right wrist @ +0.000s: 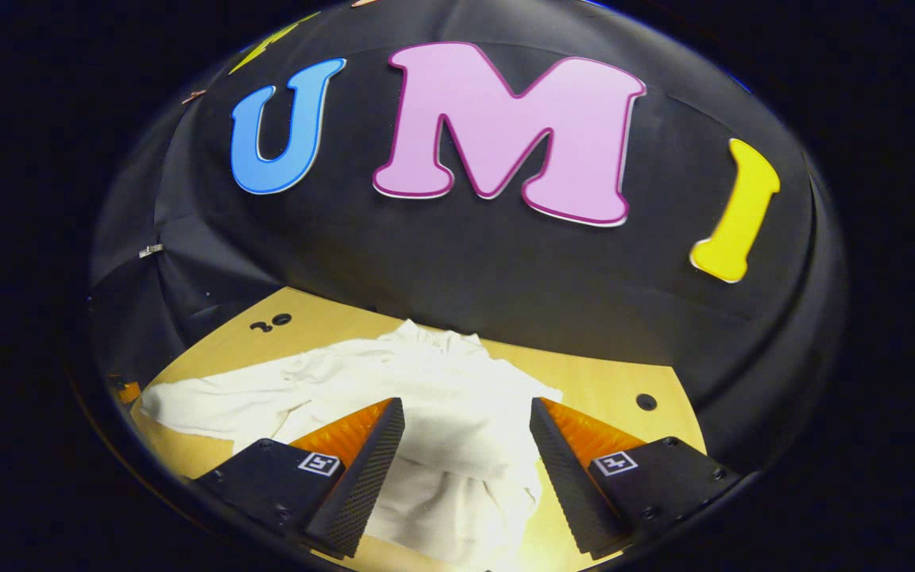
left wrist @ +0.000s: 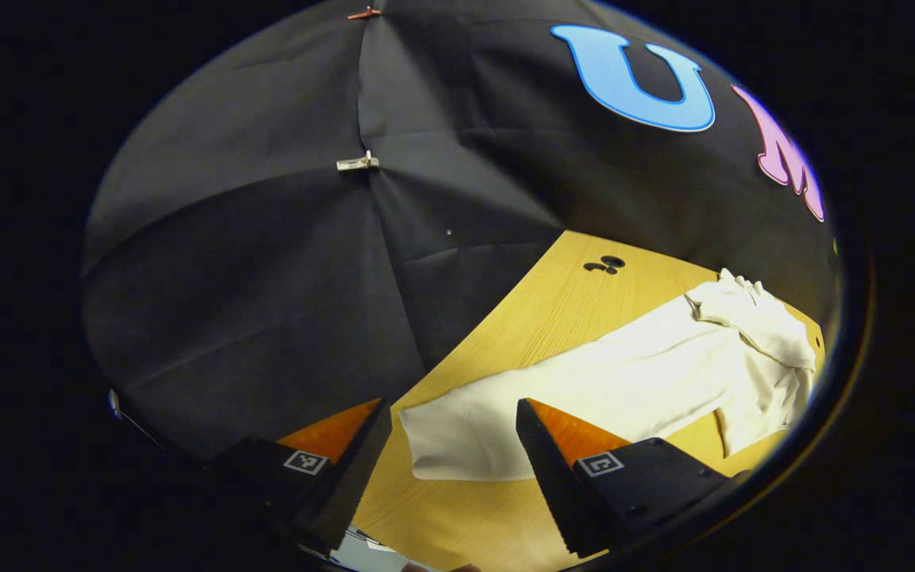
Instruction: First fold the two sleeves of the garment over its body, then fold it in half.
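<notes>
A white long-sleeved garment (left wrist: 648,373) lies on the wooden table (left wrist: 553,310). In the left gripper view one sleeve stretches out flat toward my left gripper (left wrist: 453,469), its cuff end lying between and beyond the open fingers; the collar end is bunched at the far right. In the right gripper view the garment (right wrist: 434,397) lies crumpled, its body under my right gripper (right wrist: 465,477), which is open and hovers above the cloth. The stretched sleeve (right wrist: 211,401) runs off to the left there.
Black cloth walls close in the table at the back and left. The tabletop has small dark holes (left wrist: 606,264) near the back edge and one (right wrist: 646,401) at the right. Bare wood (left wrist: 457,516) shows in front of the sleeve.
</notes>
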The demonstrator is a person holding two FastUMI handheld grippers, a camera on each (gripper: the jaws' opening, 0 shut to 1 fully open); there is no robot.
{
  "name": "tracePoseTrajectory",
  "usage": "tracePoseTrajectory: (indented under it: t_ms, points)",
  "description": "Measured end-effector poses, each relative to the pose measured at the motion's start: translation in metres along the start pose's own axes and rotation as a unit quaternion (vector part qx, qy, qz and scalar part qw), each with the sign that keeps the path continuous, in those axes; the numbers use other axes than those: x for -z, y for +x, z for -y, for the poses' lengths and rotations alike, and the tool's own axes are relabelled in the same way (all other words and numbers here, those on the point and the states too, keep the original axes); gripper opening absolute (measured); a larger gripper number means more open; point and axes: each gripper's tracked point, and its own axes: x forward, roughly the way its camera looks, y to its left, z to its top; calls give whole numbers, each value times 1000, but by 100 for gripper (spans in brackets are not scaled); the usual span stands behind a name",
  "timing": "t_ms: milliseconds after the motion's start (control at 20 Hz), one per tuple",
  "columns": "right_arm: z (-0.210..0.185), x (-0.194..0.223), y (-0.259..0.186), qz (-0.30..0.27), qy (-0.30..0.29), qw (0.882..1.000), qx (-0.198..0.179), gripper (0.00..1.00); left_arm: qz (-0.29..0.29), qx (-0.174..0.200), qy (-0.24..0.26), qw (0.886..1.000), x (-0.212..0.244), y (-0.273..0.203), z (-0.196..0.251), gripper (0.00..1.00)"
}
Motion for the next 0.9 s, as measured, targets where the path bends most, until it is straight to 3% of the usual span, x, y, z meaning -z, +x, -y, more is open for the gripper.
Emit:
tracePoseTrajectory:
  t_ms: [200, 700, 750, 800, 850, 900]
  points:
    - [47, 14, -50, -1, 24, 999, 41, 98, -28, -3, -7, 1000, 16, 25, -13, 98]
    - [90, 38, -137, 9, 91, 991, 98, 98, -80, 29, -8, 996, 47, 45, -7, 98]
    - [90, 41, -141, 10, 95, 990, 99, 97, -78, 33, -3, 996, 49, 47, -7, 97]
    - [91, 43, -145, 10, 98, 990, 98, 98, -82, 35, 0, 996, 49, 46, -6, 87]
    - [91, 47, -150, 11, 100, 990, 100, 98, -84, 39, -3, 996, 48, 49, -2, 90]
    - [93, 49, -153, 12, 102, 990, 102, 98, -85, 40, 2, 996, 46, 48, 0, 86]
